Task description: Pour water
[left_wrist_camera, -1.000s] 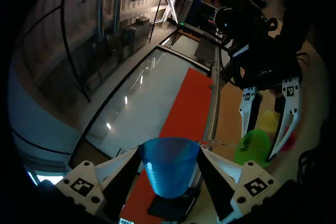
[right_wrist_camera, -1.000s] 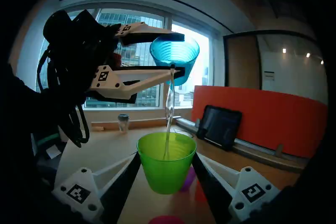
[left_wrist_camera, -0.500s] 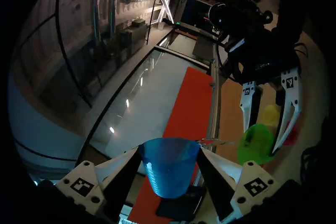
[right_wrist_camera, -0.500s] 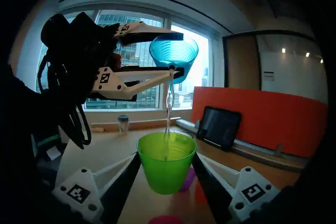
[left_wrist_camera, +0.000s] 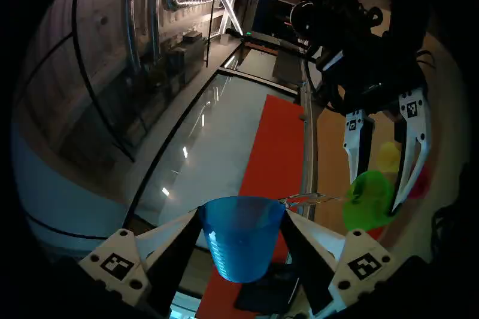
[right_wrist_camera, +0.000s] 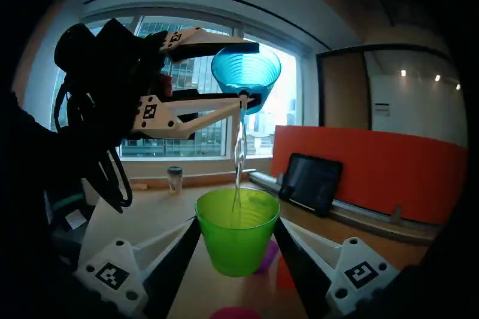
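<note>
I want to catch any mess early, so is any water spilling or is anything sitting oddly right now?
Nothing stands out. The water stream falls from the tilted blue cup in the left gripper straight into the green cup held upright by the right gripper; no splash or puddle shows on the desk.

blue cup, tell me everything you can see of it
The translucent blue plastic cup is tapered, wider at the rim, with fine rings around its wall. The left hand-held gripper clamps it between both fingers, tipped on its side. A thin stream of water runs from its lowered rim into the translucent green plastic cup held below by the right hand-held gripper. The two cups do not touch.
</note>
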The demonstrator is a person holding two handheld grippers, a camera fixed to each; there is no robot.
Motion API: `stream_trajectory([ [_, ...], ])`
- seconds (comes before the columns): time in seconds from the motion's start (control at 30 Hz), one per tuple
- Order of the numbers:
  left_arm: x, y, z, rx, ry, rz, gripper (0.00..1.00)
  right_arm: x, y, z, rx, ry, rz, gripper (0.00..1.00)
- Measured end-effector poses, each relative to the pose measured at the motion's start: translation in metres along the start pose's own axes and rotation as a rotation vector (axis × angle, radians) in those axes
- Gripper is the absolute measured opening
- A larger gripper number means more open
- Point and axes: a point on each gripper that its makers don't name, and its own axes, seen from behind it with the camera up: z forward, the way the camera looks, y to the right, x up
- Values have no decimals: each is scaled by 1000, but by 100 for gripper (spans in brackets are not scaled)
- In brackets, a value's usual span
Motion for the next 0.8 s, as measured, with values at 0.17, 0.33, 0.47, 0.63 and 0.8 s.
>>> stream_trajectory([
  [0.17,3,-3,1,12,4,25,88,0,1,0,-3,2,-3,88],
  [0.33,4,-5,2,17,7,47,88,0,1,0,-5,2,-7,88],
  [0.47,6,-6,2,20,7,69,88,1,-1,1,-5,1,-11,88],
  [0.63,7,-8,2,23,8,92,88,3,-1,0,-5,4,-12,88],
  [0.8,9,-9,2,27,11,120,88,5,-1,0,-5,5,-15,88],
])
